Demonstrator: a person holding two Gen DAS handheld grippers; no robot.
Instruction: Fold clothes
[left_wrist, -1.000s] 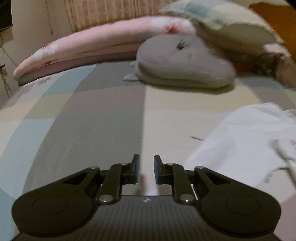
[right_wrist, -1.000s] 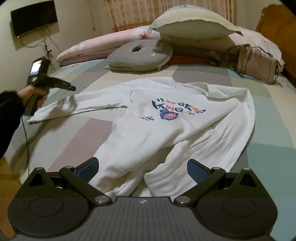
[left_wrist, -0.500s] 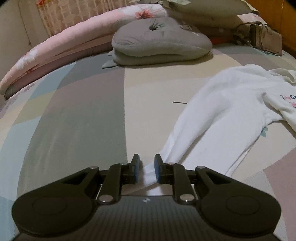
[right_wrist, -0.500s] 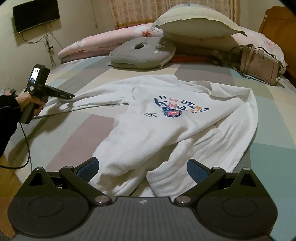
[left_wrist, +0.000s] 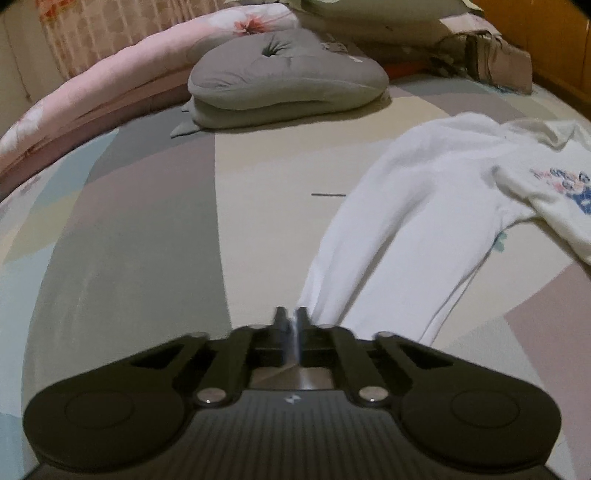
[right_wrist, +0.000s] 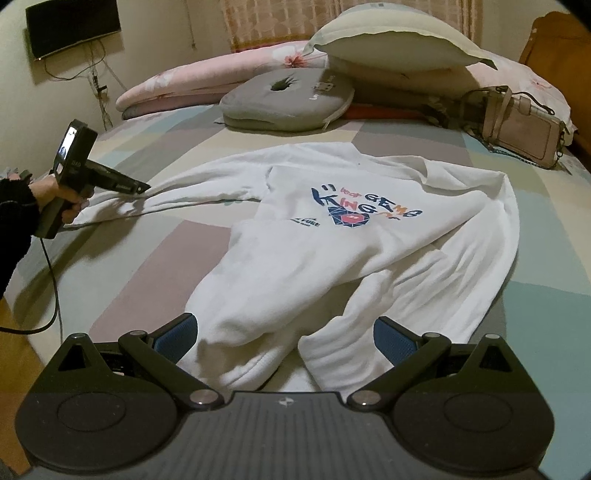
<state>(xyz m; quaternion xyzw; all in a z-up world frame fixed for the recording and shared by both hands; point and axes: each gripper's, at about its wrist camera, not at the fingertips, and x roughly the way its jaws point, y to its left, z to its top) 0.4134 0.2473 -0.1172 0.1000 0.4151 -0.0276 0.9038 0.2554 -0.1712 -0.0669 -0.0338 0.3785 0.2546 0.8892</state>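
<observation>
A white sweatshirt (right_wrist: 332, 251) with a blue and red chest print lies spread face up on the patchwork bed cover (right_wrist: 147, 258). Its one sleeve (left_wrist: 399, 236) stretches toward my left gripper (left_wrist: 291, 319), which is shut on the cuff, a thin strip of white cloth showing between the fingers. The right wrist view shows that same left gripper (right_wrist: 142, 188), held by a hand, at the sleeve end on the bed's left side. My right gripper (right_wrist: 284, 334) stands open over the hem, with the bottom edge and the other sleeve's cuff lying between its blue pads (right_wrist: 177, 332).
A grey round cushion (right_wrist: 288, 99), pink floral bedding (right_wrist: 207, 81) and a large pillow (right_wrist: 391, 44) are piled at the head of the bed. A beige handbag (right_wrist: 524, 129) lies at the back right. The bed's left edge drops to a wooden floor (right_wrist: 14, 350).
My left gripper has swung toward the sleeve, moved up to its cuff and shut on it. The right gripper has stayed open over the hem.
</observation>
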